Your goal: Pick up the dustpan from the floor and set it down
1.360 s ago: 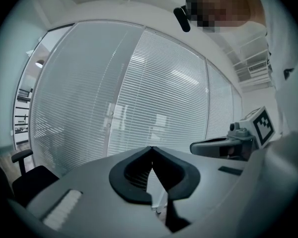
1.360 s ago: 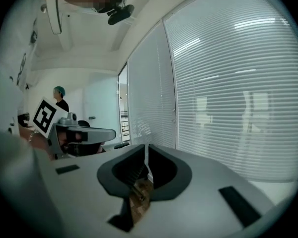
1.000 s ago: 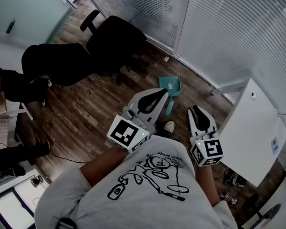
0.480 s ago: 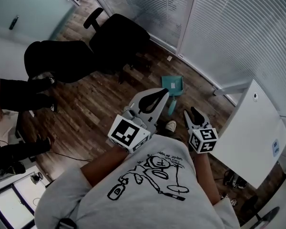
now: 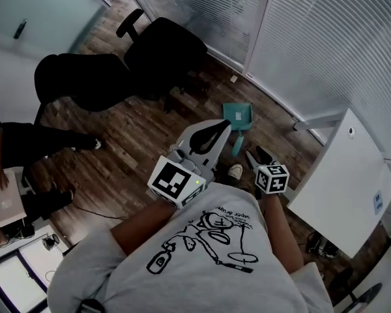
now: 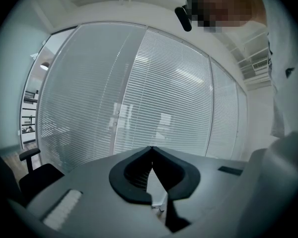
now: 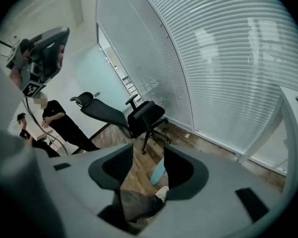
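Approach step, nothing lifted yet; dustpan [image 5: 238, 124] flat on the floor [image 5: 137, 142] near the blinds [image 5: 326, 57], handle [image 5: 238, 145] toward the shoe [image 5: 233, 172]. Right gripper [image 5: 258, 155] above and well apart from it, jaws wide, just opened further, empty, handle framed in the gap; left gripper [image 5: 221, 128] pinched closed on nothing. Next, probably: lower onto the handle, straddle it, close firmly. Pan [image 5: 238, 113] seemingly empty save a small pale patch, unreadable.

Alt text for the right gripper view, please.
The right gripper points down at a wooden floor, its jaws apart after just opening and pressing on nothing; a teal dustpan shows through the gap. Two black office chairs stand beyond, before white blinds.
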A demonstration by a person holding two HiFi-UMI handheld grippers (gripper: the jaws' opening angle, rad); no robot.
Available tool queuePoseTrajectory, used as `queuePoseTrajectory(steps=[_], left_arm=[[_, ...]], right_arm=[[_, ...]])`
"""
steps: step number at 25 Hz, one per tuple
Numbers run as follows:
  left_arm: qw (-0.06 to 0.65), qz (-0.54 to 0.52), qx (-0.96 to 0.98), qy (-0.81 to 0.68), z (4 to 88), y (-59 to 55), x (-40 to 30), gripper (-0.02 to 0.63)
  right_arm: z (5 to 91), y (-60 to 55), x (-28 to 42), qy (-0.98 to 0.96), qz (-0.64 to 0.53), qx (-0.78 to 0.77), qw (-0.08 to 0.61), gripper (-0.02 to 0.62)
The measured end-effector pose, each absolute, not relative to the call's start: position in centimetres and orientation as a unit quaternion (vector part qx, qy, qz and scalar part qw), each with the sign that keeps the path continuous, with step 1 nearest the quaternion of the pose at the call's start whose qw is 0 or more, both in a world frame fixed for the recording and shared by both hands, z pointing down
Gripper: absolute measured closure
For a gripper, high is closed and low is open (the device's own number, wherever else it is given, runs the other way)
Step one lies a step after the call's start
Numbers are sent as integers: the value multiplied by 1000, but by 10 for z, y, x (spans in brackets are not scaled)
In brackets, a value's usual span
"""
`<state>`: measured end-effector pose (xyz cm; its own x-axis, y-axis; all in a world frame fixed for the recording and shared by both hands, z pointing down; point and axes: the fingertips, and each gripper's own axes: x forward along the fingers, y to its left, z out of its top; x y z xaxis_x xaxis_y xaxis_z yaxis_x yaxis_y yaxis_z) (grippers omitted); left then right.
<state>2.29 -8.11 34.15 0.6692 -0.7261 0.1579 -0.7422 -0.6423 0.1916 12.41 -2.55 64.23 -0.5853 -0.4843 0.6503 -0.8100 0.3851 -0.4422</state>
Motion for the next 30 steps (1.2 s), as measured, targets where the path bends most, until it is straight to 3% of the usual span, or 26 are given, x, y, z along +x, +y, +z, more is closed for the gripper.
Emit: queuePoseTrajectory(steps=[12,30], left_arm=[[124,37,902,-412,345,-84,8,604],[131,58,897,-418,351,-86,-14,604]], right_arm=[[720,-25,116,-755,504,376,187,380],[769,-25,101,-703,607,351,123,365]])
